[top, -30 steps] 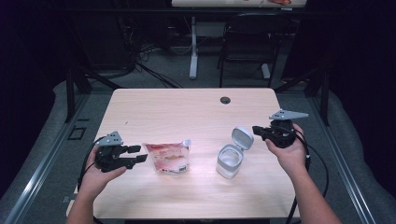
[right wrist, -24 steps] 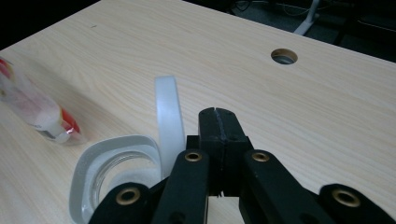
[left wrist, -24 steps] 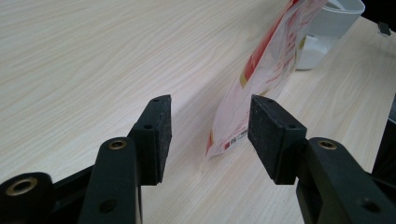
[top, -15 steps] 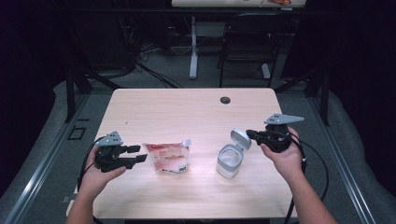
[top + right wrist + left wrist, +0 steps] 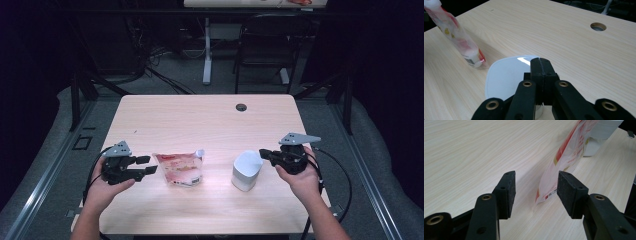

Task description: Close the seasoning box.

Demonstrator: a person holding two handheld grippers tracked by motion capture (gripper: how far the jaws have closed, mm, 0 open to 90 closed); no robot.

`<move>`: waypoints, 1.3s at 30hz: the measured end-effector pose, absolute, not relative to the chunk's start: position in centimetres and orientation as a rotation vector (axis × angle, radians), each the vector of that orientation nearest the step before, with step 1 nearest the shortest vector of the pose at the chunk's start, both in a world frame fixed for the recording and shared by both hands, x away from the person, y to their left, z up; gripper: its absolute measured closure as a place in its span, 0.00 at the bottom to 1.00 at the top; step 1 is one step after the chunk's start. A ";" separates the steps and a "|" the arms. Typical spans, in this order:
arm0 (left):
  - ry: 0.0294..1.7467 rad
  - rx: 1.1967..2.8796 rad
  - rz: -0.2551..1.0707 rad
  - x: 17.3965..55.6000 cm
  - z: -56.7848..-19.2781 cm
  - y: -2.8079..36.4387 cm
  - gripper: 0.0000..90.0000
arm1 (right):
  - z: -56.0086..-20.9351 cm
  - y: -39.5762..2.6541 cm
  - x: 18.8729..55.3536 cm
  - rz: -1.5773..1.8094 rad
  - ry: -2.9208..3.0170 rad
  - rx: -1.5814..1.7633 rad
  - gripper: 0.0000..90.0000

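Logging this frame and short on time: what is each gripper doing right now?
Left gripper: open, holding nothing; the pouch lies just ahead of its jaws.
Right gripper: shut, holding nothing, over the lid of the white container.

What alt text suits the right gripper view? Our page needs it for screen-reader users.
Shut black right gripper hangs over the closed lid of a white plastic container on a pale wooden table; a red-and-white refill pouch lies beyond.
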State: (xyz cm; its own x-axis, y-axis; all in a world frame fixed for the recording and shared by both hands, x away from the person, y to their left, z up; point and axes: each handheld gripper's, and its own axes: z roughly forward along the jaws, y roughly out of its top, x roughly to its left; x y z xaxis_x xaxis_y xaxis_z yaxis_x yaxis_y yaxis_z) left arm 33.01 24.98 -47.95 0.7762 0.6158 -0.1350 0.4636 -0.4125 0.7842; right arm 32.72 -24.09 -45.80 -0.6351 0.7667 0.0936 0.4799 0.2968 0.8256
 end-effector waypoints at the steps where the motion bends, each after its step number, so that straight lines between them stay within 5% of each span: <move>1: 0.802 2.082 0.220 33.0 -48.0 25.0 0.55 | -46.0 -24.1 32.6 1.267 2.244 1.128 1.00; 39: 0.954 2.042 0.273 33.9 -49.8 26.9 0.54 | -53.6 -25.9 28.9 1.145 2.176 1.270 0.99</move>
